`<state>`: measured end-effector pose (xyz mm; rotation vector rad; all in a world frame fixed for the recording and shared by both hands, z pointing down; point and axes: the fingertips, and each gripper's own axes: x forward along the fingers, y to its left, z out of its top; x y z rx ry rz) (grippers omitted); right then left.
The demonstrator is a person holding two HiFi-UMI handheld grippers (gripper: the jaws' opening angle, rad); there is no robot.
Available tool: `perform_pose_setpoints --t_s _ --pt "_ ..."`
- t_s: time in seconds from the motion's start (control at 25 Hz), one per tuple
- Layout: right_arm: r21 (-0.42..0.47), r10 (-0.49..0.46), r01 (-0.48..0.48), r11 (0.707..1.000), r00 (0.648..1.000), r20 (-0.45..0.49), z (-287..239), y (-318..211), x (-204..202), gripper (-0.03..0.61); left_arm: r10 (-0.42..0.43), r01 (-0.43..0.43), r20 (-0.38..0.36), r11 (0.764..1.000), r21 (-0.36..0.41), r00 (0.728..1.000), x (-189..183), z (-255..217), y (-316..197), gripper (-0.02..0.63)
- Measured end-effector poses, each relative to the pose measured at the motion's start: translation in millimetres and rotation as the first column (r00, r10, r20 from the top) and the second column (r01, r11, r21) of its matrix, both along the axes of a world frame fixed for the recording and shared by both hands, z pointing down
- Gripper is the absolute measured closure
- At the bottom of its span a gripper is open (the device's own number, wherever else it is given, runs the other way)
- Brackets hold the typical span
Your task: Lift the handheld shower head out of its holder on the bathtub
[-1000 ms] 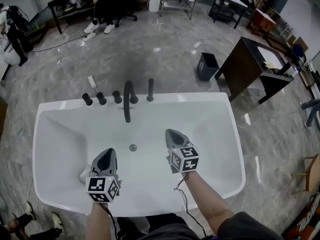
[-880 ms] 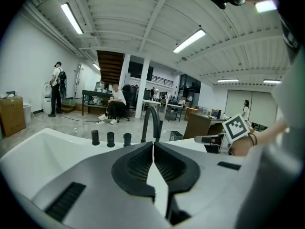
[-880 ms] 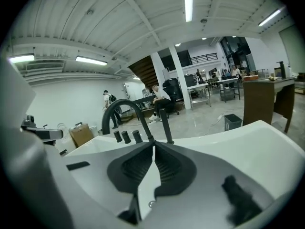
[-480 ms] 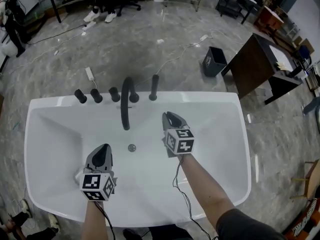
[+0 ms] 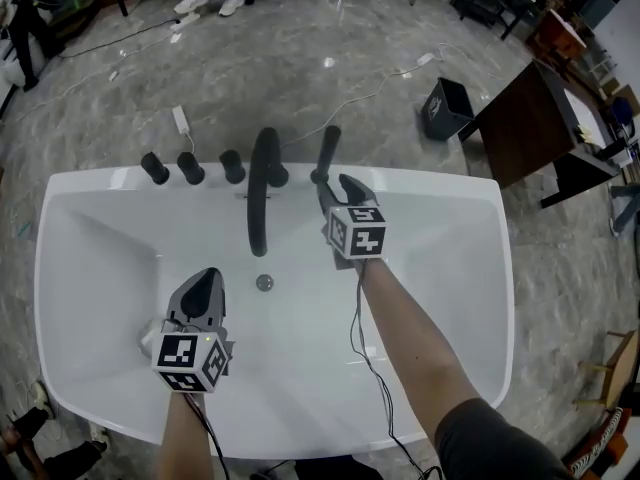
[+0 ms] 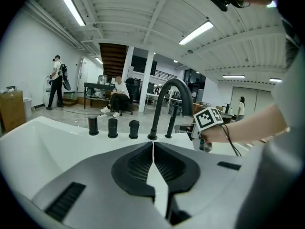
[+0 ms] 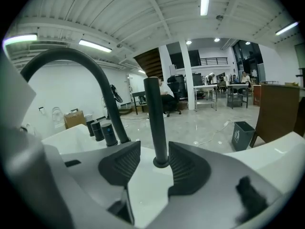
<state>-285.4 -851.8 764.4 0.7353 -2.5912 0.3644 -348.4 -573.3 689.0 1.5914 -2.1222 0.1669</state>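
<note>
Right fingers (image 7: 120, 166) just opening, shower head (image 7: 154, 118) between

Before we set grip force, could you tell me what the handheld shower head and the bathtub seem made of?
The handheld shower head: likely metal, matte black finish; evenly dark, only a faint sheen. The bathtub: glossy white acrylic or enamel, I cannot tell which; smooth, with soft light reflections.

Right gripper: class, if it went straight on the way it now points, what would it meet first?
The handheld shower head, upright on the bathtub rim. It stands in line between the tips of the right gripper, whose claw has just been opening and seems not to touch it; exact depth is unclear.
</note>
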Motion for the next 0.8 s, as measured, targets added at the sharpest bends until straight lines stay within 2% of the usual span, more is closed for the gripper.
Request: perform_pose_setpoints --t_s 0.16,0.52,0.68,0.8 --pt "0.026 0.017 -0.017 1.000 1.000 -0.003 10 -24 -19 0.405 -0.009 0.009 -0.007 1.000 -0.003 1.000 -7 14 -2 0.597" --pt "0.058 -0.031 0.032 0.998 0.999 -0.020 23 -39 -48 0.421 -0.024 0.024 -0.006 1.000 0.021 1.000 -20 19 -13 0.597" --pt "0.092 -0.053 0.058 0.994 0.997 -0.057 24 -37 -47 0.437 -0.024 0.024 0.000 0.999 0.026 1.000 -22 16 -14 0.597" --pt "0.106 -0.042 0.048 0.993 0.998 -0.051 13 -31 -38 0.439 -0.023 0.023 0.004 1.000 0.016 1.000 -21 11 -9 0.597"
